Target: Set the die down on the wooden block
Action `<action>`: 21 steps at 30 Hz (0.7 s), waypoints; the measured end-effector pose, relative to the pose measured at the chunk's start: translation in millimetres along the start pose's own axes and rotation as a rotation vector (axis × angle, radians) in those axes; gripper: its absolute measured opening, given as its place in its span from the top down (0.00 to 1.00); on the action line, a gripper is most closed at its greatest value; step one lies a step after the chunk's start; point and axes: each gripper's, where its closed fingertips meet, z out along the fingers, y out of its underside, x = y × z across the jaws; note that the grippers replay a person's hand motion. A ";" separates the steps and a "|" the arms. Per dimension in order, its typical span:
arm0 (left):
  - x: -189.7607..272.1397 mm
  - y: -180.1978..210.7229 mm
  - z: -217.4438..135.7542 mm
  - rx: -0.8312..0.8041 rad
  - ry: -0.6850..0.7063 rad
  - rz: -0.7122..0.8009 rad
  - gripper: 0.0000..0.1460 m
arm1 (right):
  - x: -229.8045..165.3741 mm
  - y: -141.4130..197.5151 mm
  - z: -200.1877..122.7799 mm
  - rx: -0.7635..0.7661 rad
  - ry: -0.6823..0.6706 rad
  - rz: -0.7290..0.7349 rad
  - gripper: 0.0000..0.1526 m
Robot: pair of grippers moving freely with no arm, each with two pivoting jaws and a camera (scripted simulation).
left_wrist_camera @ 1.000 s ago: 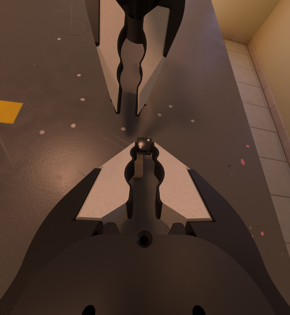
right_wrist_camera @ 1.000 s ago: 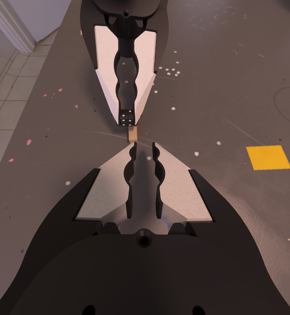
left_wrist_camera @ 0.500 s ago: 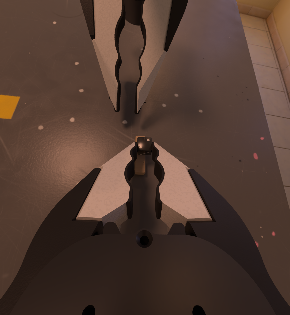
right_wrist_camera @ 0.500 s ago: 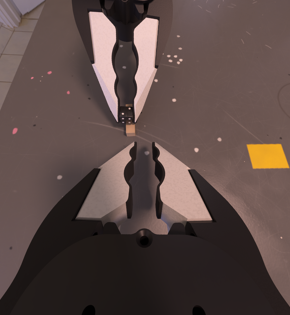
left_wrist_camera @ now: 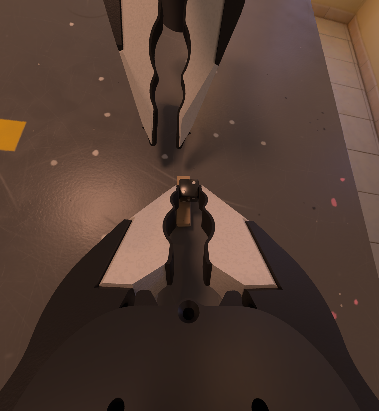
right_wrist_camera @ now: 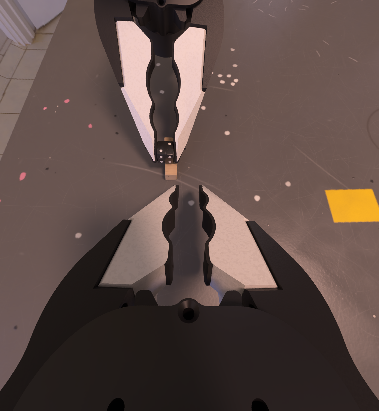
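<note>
My left gripper (left_wrist_camera: pixel 188 189) is shut on a black die (left_wrist_camera: pixel 188 190) with white pips, held at its fingertips. A small wooden block (left_wrist_camera: pixel 184 214) lies on the table right below the die, showing between my fingers and just past the die. In the right wrist view the left gripper (right_wrist_camera: pixel 166 160) holds the die (right_wrist_camera: pixel 165 151) just above the far half of the block (right_wrist_camera: pixel 170 173); whether they touch I cannot tell. My right gripper (right_wrist_camera: pixel 188 188) is open and empty, its tips just short of the block, facing the left gripper; it also shows in the left wrist view (left_wrist_camera: pixel 165 145).
The table (right_wrist_camera: pixel 295 133) is dark grey, scratched and paint-specked. A flat yellow square (right_wrist_camera: pixel 354 205) is marked on it, also in the left wrist view (left_wrist_camera: pixel 1 135). The table edge (left_wrist_camera: pixel 348 178) runs beside a tiled floor and yellow wall.
My left gripper has carried the die forward and lower over the wooden block, whose far end now shows past the die. The two grippers are closer together. The right gripper's jaws have not changed.
</note>
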 end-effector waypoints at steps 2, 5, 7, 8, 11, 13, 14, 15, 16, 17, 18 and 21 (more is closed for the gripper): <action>-0.1 0.0 -0.2 0.001 0.002 -0.004 0.89 | 0.2 0.3 0.1 0.003 -0.007 0.008 0.88; -0.4 0.2 -0.3 -0.001 0.000 -0.005 0.89 | 0.3 0.6 0.2 0.003 -0.006 0.009 0.89; -1.0 0.1 0.0 0.000 -0.002 -0.009 0.89 | 0.8 0.6 0.2 0.001 0.001 0.004 0.89; -1.2 0.2 0.3 -0.001 -0.002 -0.011 0.89 | 1.0 0.7 0.0 0.000 0.005 0.002 0.89; -1.1 0.5 0.9 -0.004 0.001 -0.014 0.89 | 0.9 0.2 -0.3 -0.004 0.009 -0.004 0.89; -1.0 0.5 0.9 -0.006 0.003 -0.017 0.89 | 0.8 0.0 -0.3 -0.007 0.011 -0.007 0.89; -1.0 0.5 0.9 -0.007 0.004 -0.018 0.89 | 0.8 0.0 -0.3 -0.009 0.012 -0.008 0.89; -1.0 0.5 0.9 -0.008 0.005 -0.021 0.89 | 0.8 0.0 -0.2 -0.012 0.013 -0.010 0.89; -1.1 0.5 0.9 -0.009 0.006 -0.023 0.89 | 0.8 0.1 -0.2 -0.015 0.016 -0.014 0.89; -1.1 0.5 0.9 -0.009 0.006 -0.025 0.89 | 0.8 0.1 -0.1 -0.018 0.019 -0.018 0.89; -1.1 0.5 0.8 -0.010 0.006 -0.024 0.89 | 0.8 -0.1 -0.1 -0.019 0.022 -0.022 0.89; -0.8 0.9 0.3 -0.011 0.004 -0.017 0.89 | 0.5 -1.6 -0.1 -0.012 0.028 -0.028 0.89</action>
